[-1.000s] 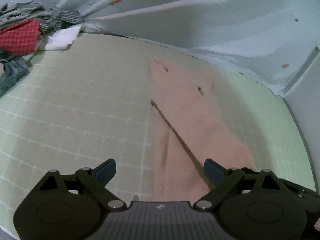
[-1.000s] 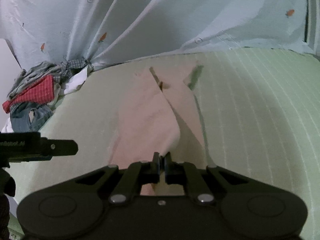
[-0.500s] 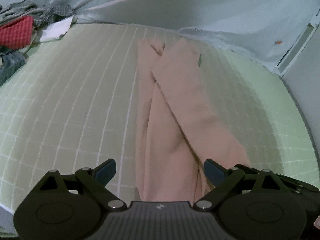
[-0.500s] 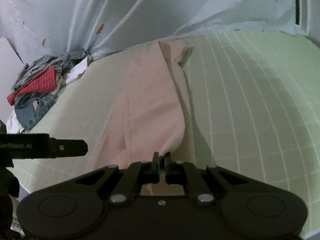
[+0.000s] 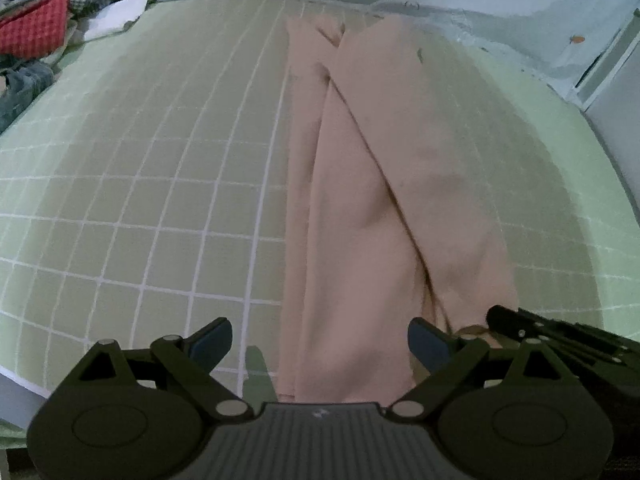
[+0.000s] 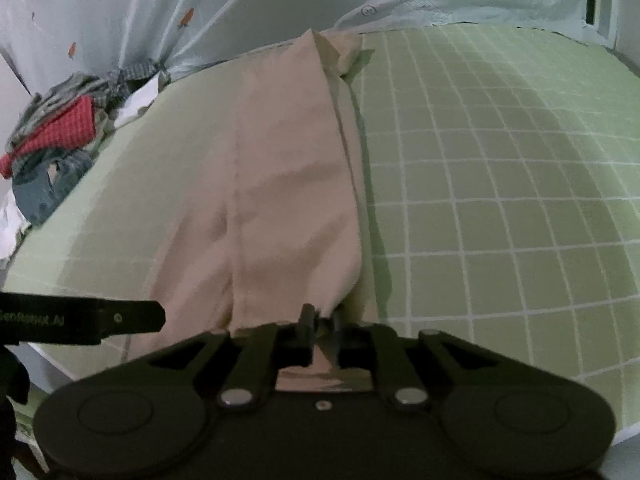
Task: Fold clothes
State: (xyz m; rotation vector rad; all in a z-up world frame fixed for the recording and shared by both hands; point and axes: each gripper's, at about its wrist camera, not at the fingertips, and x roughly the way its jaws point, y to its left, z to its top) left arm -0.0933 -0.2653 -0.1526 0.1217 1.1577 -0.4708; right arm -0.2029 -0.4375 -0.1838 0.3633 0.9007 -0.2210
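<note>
left wrist view: the left gripper (image 5: 320, 340) has its jaws wide apart over the near end of the pink cloth (image 5: 360, 200), which lies long on the green grid worktop (image 5: 160, 200). a clothes pile (image 5: 36, 28) sits at 10 o'clock.

right wrist view: the right gripper (image 6: 322, 320) has its jaws pinched together on the pink cloth (image 6: 280, 184) edge. the left gripper (image 6: 80, 320) shows at 9 o'clock.

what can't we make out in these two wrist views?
- Near end of the pink garment: left wrist view, hidden behind the left tool body.
- How much cloth the right tool pinches: right wrist view, its own body covers it.
- Items in the clothes pile: small, cut by the edge in both views.
- Garment type: blurred, folded.
</note>
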